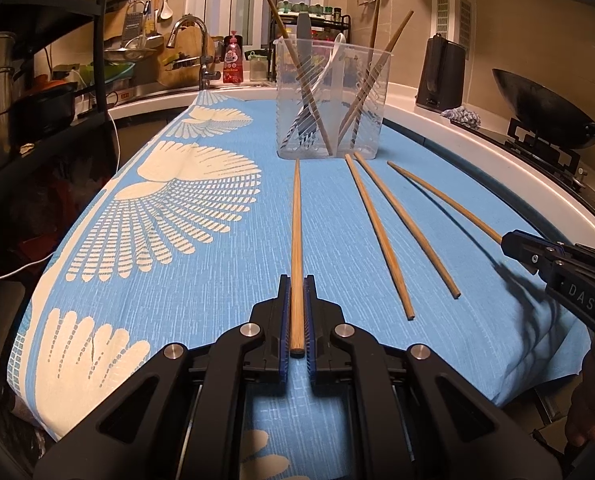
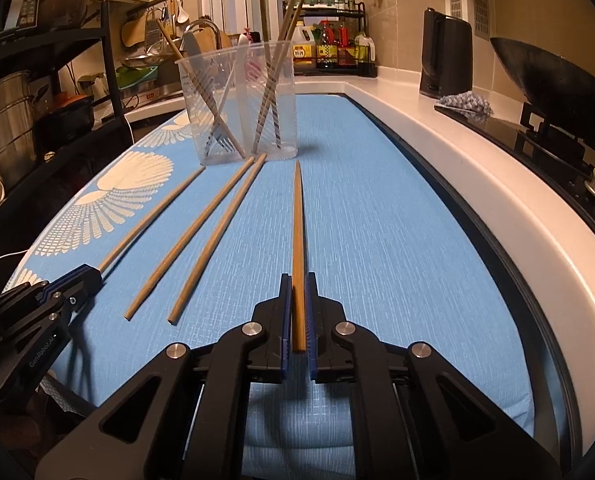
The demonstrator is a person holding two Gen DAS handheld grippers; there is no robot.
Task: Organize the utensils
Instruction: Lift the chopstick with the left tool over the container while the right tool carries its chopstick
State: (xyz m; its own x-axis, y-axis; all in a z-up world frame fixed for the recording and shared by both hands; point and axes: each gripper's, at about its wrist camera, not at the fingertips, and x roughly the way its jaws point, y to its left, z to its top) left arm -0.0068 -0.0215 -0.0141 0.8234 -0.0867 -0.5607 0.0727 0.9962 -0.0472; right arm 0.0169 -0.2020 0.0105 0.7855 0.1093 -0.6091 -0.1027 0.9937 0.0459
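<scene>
Left wrist view: the left claw (image 1: 296, 312) is closed tight on the thick end of a long round wooden chopstick (image 1: 296, 240), which runs straight ahead over the blue cloth with white fan patterns (image 1: 201, 240) covering the tabletop, its thin tip just short of the clear plastic utensil cup (image 1: 331, 98). That cup stands upright at the far end of the cloth and holds several more chopsticks, a fork with its tines down and a white utensil. Two loose wooden chopsticks (image 1: 393, 232) lie side by side on the cloth, between the two claws, free of both.

At the right edge of this view the right claw (image 1: 513, 246) is clamped on the thick end of another slim wooden chopstick (image 1: 445, 200).

Right wrist view: the same grip shows head-on, the blue pads (image 2: 285, 312) pinching the stick, whose tip points toward the cup. A black wok (image 2: 553, 84) sits on the stove to the right, well apart from the cloth.
</scene>
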